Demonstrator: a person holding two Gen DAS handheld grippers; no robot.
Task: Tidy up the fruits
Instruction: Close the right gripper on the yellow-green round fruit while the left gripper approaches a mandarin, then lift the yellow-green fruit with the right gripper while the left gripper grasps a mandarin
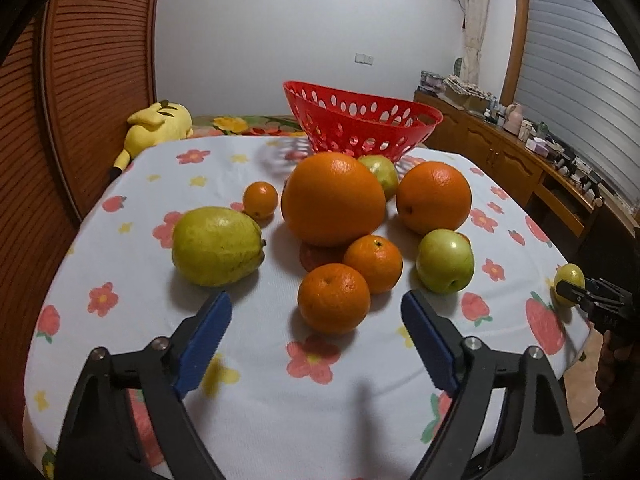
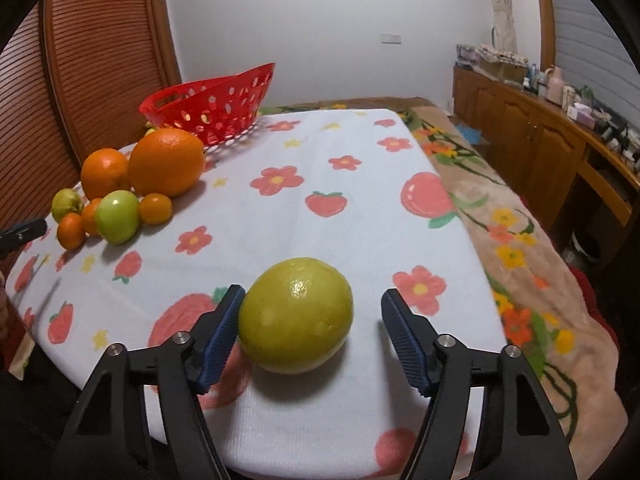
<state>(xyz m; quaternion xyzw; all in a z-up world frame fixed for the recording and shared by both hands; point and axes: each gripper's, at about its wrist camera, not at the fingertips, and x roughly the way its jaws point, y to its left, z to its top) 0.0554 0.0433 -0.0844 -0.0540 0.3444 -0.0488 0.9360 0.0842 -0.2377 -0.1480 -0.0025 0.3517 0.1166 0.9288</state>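
My right gripper (image 2: 312,320) hung over the near edge of the flowered tablecloth (image 2: 280,208), jaws apart around a yellow-green fruit (image 2: 296,314). The left pad (image 2: 222,336) sat right against the fruit's side, touching or nearly so; the right pad (image 2: 404,340) stood clear of it with cloth showing between. The fruit lay on its side, long axis running across the gap from pad to pad and tilted a little, the higher end toward the right pad.

My left gripper (image 1: 316,312) was open too, nothing pressed between its blue pads. A small orange (image 1: 333,297) sat on the cloth just ahead of the gap, a second one (image 1: 374,257) touching it beyond. Ahead and left lay a large green guava (image 1: 217,246), long axis crosswise, its stubby tip pointing right toward the big orange (image 1: 333,198). Ahead and right sat a green apple (image 1: 445,261). The red basket (image 1: 360,124) stood upright far ahead, behind the pile.
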